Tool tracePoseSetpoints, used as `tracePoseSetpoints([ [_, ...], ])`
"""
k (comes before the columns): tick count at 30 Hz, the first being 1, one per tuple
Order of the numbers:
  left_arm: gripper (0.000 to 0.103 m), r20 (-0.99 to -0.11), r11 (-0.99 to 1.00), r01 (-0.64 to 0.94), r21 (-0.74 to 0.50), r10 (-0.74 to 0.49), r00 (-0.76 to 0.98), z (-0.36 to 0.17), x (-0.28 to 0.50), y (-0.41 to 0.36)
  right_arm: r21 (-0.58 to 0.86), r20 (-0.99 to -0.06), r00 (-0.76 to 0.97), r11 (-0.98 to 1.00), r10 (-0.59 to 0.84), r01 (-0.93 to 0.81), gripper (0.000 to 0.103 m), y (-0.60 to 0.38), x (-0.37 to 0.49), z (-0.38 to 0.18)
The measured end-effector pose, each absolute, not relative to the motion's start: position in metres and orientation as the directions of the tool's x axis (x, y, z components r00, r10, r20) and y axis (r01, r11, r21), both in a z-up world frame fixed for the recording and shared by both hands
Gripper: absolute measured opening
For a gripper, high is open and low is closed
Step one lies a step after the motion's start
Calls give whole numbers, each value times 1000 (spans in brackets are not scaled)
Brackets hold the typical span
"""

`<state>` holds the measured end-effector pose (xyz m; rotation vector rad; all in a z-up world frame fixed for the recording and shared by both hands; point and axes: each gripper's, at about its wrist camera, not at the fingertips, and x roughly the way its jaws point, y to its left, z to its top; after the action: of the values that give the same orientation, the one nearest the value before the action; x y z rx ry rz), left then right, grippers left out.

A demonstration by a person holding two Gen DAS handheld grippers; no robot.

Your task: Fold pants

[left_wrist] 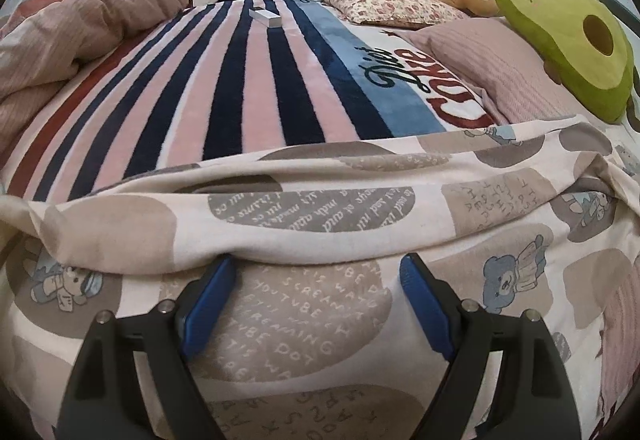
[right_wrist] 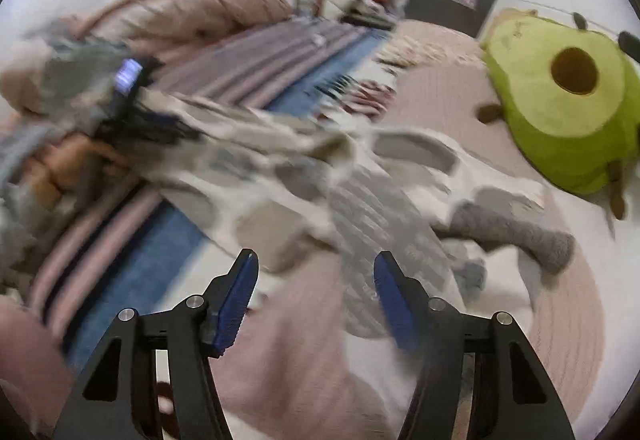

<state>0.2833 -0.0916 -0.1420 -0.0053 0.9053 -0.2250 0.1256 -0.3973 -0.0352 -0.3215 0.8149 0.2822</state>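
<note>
- The pants (left_wrist: 320, 207) are lying across the near part of the bed (left_wrist: 256, 79), on top of a striped blanket (left_wrist: 224, 87) in pink, navy and dark red.
- The fabric is showing a cream ground with rounded patches in tan, beige and grey; some patches are carrying pale lettering, and small blue-grey bear figures are sitting between them.
- In the left wrist view a long fold of the pants is running from side to side, forming a raised ridge with a shadowed crease just under its far edge.
- The left hand-held gripper (left_wrist: 316, 280) is standing open just over the pants, its blue pads (left_wrist: 208, 300) well apart; the left tip is reaching under the near edge of the ridge, and flat cloth is showing in the gap, not pinched.
- In the right wrist view, which is blurred, the pants (right_wrist: 352, 199) are trailing in a rumpled band from upper left toward the near right, partly over a pink ribbed pillow (right_wrist: 460, 111).
- The right hand-held gripper (right_wrist: 316, 280) is hanging with its pads parted and nothing pressed between them; a grey lettered patch is lying just beyond the right pad.
- An avocado-shaped plush toy (left_wrist: 568, 39) is resting at the right, near the pillow and apart from the pants.
- A small white box (left_wrist: 265, 17) is sitting far up the blanket.
</note>
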Motion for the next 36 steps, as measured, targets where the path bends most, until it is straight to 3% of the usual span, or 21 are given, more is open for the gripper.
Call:
tracePoseSetpoints([
  [3,81,-776,976,191,-103,-199,599,-143,283,-90,-326,-708,706,899,-27,-293,57,-403,129,-45],
  [6,81,-773,977,189,-102,-197,603,-143,282,-88,-342,-717,693,901,-69,-265,56,-411,133,-52],
  [7,81,-772,978,186,-98,-193,606,-143,282,-88,-364,-705,703,897,-90,-250,50,-412,132,-51],
  [8,81,-771,979,182,-95,-188,608,-142,282,-87,-397,-680,721,893,-131,-212,26,-413,132,-49],
  [10,81,-771,980,178,-92,-184,610,-142,282,-86,-421,-655,735,893,-176,-161,4,-420,134,-43],
  [20,80,-779,988,147,-43,-125,614,-140,295,-75,-281,-619,778,956,-111,-87,3,-454,175,-1],
  [24,73,-792,988,155,-5,-98,603,-140,306,-77,-260,-611,783,963,-114,-63,3,-463,204,6],
  [28,72,-792,993,113,-35,-96,603,-134,323,-68,-197,-633,771,978,-74,-69,4,-473,226,12],
  [33,70,-800,992,121,21,-56,597,-135,337,-74,-134,-654,757,986,-10,-103,4,-474,236,12],
  [36,61,-783,996,77,38,-18,622,-134,345,-76,-165,-626,778,984,-55,-62,4,-475,237,15],
])
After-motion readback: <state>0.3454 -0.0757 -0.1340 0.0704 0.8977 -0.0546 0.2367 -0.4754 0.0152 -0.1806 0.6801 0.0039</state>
